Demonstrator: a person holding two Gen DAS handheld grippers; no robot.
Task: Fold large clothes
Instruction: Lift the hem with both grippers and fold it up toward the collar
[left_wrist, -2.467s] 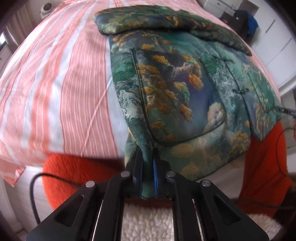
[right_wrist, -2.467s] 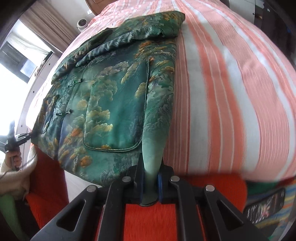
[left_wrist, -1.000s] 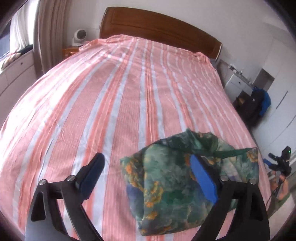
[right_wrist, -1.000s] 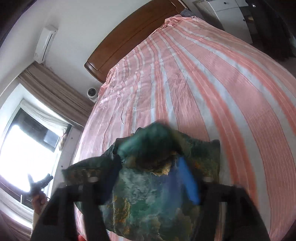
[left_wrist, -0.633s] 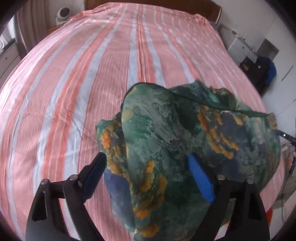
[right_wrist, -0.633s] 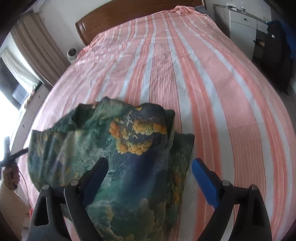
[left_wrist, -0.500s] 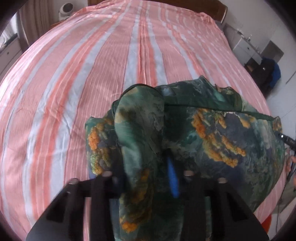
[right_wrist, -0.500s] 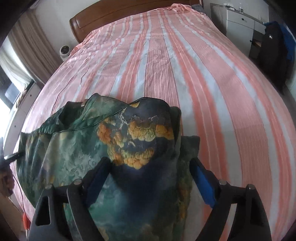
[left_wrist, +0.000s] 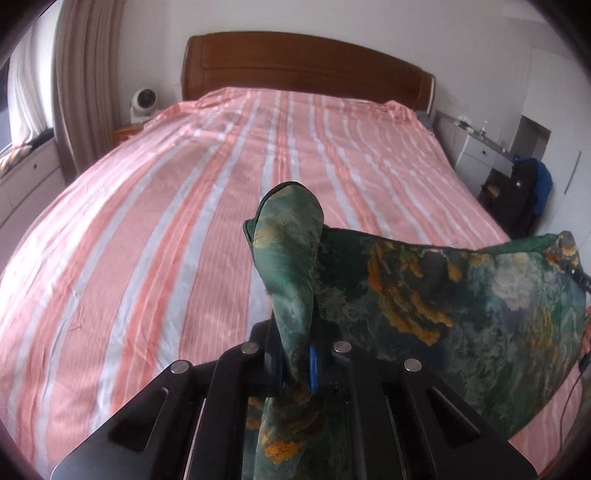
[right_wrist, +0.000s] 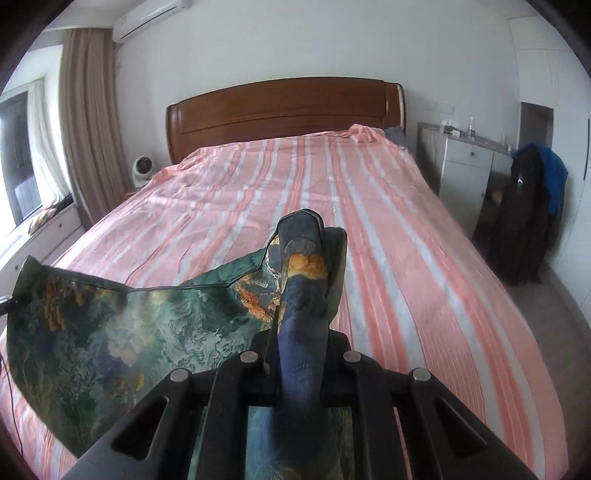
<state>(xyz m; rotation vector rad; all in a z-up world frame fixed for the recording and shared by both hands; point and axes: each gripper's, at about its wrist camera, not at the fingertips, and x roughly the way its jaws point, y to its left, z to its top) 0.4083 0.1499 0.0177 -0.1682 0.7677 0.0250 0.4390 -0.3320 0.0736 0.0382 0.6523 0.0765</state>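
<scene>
The garment is a green jacket (left_wrist: 461, 317) printed with orange and blue landscape. It hangs stretched between my two grippers above the striped bed. My left gripper (left_wrist: 295, 365) is shut on one corner, and a tongue of cloth sticks up past the fingers. My right gripper (right_wrist: 299, 373) is shut on the other corner of the jacket (right_wrist: 122, 332), whose edge runs off to the left toward the other gripper.
The bed (left_wrist: 166, 221) has a pink and white striped sheet and a wooden headboard (right_wrist: 284, 107). A small white fan (right_wrist: 142, 168) stands at the left of the headboard. A white cabinet (right_wrist: 465, 170) and dark hanging clothes (right_wrist: 528, 218) stand at the right.
Both grippers were open over the folded jacket a second ago. They have since shut on its corners and lifted it, so the views now look level across the bed.
</scene>
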